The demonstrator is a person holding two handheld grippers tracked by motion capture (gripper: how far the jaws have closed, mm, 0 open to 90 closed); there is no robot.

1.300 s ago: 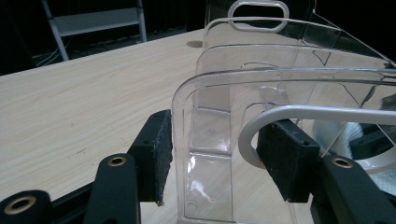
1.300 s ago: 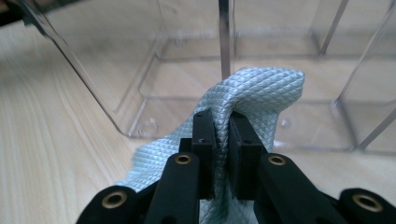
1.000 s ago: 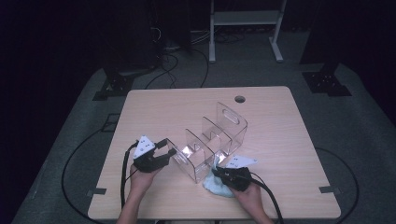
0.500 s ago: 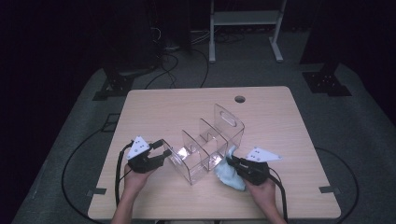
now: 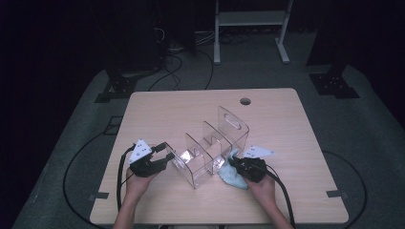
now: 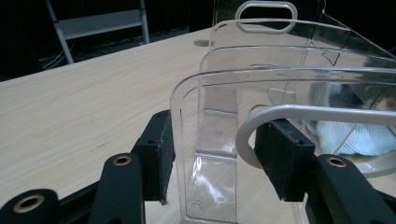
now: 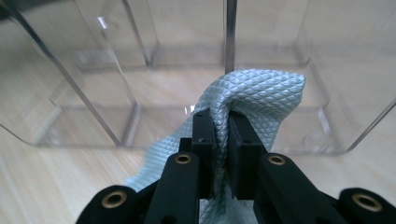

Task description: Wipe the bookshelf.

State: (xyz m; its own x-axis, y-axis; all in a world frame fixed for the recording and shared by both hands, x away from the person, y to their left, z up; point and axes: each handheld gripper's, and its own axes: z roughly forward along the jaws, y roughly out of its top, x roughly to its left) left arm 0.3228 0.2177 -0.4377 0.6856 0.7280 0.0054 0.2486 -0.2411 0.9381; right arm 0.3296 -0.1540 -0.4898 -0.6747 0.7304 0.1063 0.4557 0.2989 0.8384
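Organizer end wall sits between left claw's pads, seemingly gripped; right claw pinches cloth.

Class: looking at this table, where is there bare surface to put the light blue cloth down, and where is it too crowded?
Bare wood lies along the table's far edge, beside the round cable hole, and on its right side past the right tongs. The near middle is crowded: the clear acrylic divided organizer sits between the left tongs and the cloth.
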